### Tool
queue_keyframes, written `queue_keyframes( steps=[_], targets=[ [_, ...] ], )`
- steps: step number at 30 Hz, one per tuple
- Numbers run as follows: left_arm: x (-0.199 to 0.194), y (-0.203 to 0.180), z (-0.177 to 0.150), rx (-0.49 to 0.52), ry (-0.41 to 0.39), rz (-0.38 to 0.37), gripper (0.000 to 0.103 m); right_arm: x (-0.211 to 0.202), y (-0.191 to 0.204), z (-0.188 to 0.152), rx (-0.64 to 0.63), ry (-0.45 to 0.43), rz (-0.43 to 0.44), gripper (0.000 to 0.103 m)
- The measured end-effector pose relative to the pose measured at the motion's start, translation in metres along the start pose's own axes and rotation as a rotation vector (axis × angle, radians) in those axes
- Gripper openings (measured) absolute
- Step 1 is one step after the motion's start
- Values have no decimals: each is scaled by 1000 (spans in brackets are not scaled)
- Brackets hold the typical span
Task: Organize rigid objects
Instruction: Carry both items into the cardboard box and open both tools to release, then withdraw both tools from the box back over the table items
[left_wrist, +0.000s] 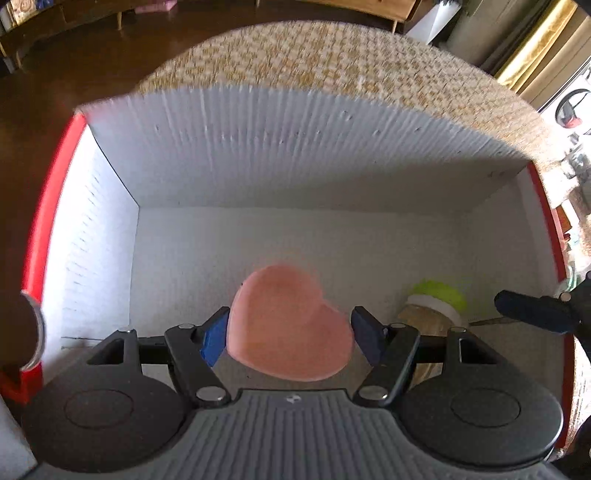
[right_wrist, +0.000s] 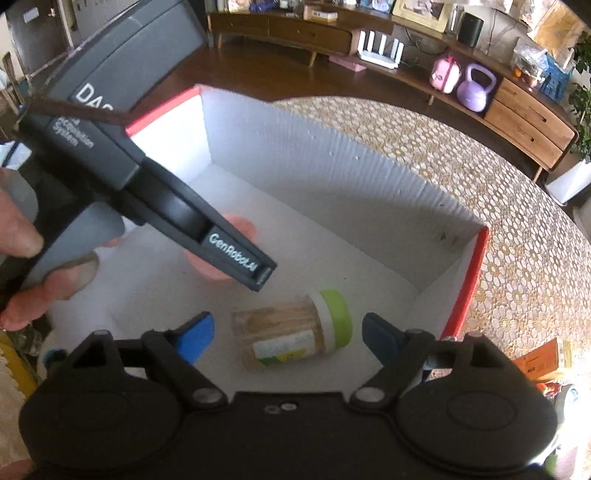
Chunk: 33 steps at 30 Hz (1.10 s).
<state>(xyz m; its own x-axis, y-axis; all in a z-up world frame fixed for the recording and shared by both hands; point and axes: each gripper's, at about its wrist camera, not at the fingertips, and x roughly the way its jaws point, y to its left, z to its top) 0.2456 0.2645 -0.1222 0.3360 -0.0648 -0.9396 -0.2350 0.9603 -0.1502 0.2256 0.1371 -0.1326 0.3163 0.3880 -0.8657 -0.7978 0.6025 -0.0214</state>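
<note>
- White box (left_wrist: 258, 155) with a red rim, on a patterned tablecloth (left_wrist: 332, 55); both grippers point down into it.
- Left gripper (left_wrist: 290, 332): its blue pads press the two sides of a pink heart-shaped dish (left_wrist: 288, 325), clamped between the jaws above the box floor.
- Right gripper (right_wrist: 288, 338): jaws spread wide, pads clear of the green-lidded jar (right_wrist: 295, 332), which lies on its side on the box floor between them, lid toward the right pad.
- A hand (right_wrist: 26, 251) grips the left gripper's handle.

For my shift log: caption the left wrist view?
Left gripper fingers flank pink heart dish over white box; jar beside.
</note>
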Motion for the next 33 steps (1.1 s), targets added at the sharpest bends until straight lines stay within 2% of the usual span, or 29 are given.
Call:
queue_keyframes(
  steps=[14, 25, 28, 33],
  targets=[
    [-66, -25, -22, 60, -179, 4, 71, -69, -11, -20, 64, -164, 44, 88],
    [-114, -46, -54, 77, -308, -4, 71, -130, -20, -60, 158, -298, 52, 93],
    [-125, -53, -64, 79, -336, -25, 78, -145, -24, -74, 197, -337, 60, 97],
    [-139, -70, -81, 100, -389, -33, 79, -171, -33, -100, 262, -404, 49, 102]
  ],
)
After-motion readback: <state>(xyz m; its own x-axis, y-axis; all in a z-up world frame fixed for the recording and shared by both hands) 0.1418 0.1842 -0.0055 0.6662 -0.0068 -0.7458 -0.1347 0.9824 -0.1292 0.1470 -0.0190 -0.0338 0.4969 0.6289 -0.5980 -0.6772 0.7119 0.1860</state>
